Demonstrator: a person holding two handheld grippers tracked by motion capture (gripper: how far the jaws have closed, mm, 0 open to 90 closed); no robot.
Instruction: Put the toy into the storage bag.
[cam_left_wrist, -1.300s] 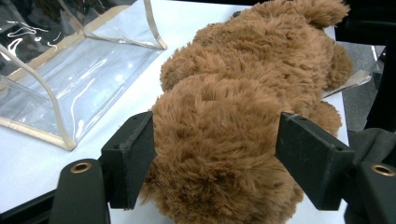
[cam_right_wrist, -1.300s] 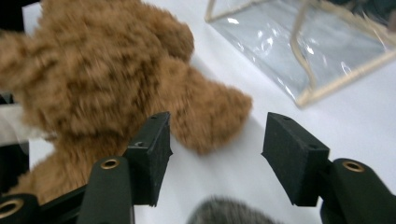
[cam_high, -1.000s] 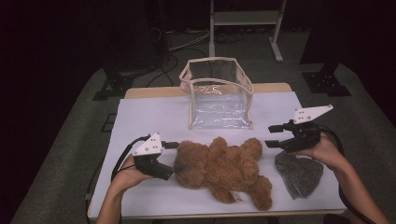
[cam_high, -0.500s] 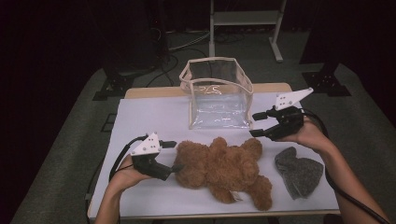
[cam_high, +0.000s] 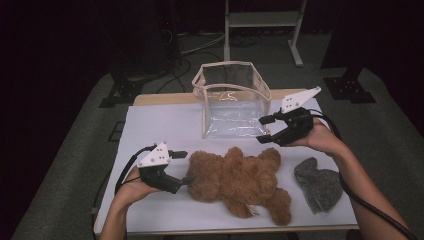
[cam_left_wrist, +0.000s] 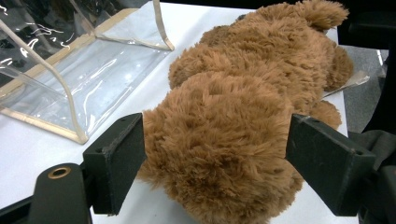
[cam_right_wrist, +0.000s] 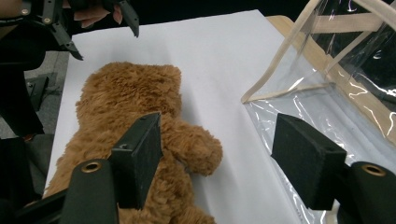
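My left gripper (cam_high: 184, 167) brackets the teddy bear's (cam_high: 240, 182) head, jaws apart, contact apparently absent. Right gripper (cam_high: 265, 130), jaws just widening and empty, hangs beside the clear bag (cam_high: 232, 107).

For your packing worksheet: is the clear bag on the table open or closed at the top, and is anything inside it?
Open and empty. The clear bag stands upright with its beige rim spread wide, and only bare plastic shows through its walls.

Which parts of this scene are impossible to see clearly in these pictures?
- Teddy bear: face, high view; it seems to lie face down.
- Left claw: whether its pads press the fur or only touch it, left gripper view; the pile hides the contact.
- Clear bag: anything inside, high view; glare on the plastic.
- Grey cloth: what kind of item it is, high view; crumpled and small.
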